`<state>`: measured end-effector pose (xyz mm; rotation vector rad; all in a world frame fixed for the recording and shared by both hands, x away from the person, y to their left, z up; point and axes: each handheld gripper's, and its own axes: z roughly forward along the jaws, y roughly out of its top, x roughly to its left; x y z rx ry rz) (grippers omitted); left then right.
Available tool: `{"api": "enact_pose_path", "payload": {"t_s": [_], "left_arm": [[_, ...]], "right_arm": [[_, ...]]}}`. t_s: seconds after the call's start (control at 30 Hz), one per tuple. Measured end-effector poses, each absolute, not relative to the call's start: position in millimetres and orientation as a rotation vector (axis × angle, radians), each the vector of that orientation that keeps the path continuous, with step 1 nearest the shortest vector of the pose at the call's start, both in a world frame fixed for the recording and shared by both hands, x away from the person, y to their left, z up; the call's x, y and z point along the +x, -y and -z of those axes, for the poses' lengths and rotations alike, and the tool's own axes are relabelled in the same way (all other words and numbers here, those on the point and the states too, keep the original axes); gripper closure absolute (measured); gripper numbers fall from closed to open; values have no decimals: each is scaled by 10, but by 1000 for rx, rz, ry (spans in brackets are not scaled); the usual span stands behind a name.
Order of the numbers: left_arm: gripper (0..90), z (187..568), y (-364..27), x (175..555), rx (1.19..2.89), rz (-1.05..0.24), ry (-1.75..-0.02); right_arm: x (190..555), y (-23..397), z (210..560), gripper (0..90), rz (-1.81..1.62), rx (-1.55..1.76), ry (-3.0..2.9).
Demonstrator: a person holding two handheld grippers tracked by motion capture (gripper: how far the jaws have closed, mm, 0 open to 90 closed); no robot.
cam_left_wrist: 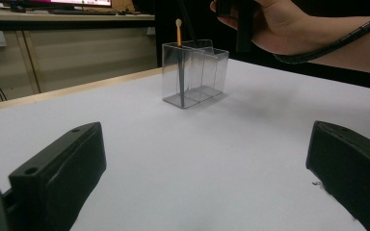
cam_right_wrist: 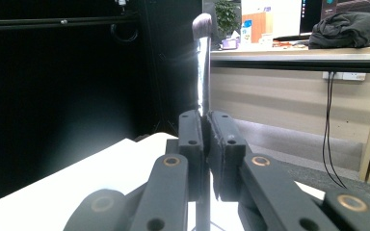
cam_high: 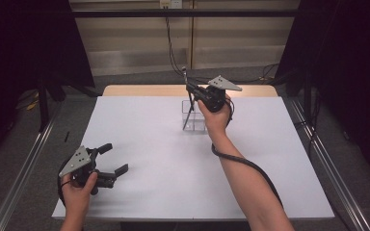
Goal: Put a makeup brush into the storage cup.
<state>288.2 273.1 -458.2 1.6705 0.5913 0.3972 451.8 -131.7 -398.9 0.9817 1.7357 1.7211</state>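
held a slim brush (cam_right_wrist: pixel 203 62) in the right hand-held gripper (cam_high: pixel 191 88), jaws clamped together on its silvery handle. in the right gripper view, stood upright between the pads, dark bristle tip at the top. in the high view, ran down at a slight tilt into a clear plastic holder (cam_high: pixel 194 117), lower end inside the left compartment. hung just above the holder, with the right hand (cam_high: pixel 216 115) close over its right side.

sat on the far middle of the white worktop (cam_high: pixel 173 163), well apart from the left hand-held gripper (cam_high: pixel 115 160). seen in the left gripper view as a see-through box (cam_left_wrist: pixel 195 77) split into compartments, with an orange stick (cam_left_wrist: pixel 178 32) rising from the left end, pale tip up, and a dark stem beside it.

rested at the near left corner of the worktop, gripped by the left hand (cam_high: pixel 77 192), jaws wide apart with nothing between them. showed bare white surface between the two black pads (cam_left_wrist: pixel 60 171) in the left gripper view. pointed toward the holder.

trailed a black cable (cam_high: pixel 250 166) from the right hand-held gripper along the forearm.
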Motion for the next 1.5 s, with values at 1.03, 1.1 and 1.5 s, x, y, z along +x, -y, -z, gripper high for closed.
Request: {"api": "enact_pose_path", "payload": {"t_s": [1.03, 1.1, 1.5], "left_arm": [[2, 4576, -2737, 2876, 1672, -398, -590], [2, 4577, -2735, 2877, 1673, -398, -589], [2, 4578, -2737, 2881, 1675, -404, -586]], "right_arm": [[4507, 1317, 4067, 846, -1720, 973, -1756], [4505, 1324, 4078, 846, -1721, 977, -1755], [4492, 1339, 4115, 846, -1721, 965, -1772]]}}
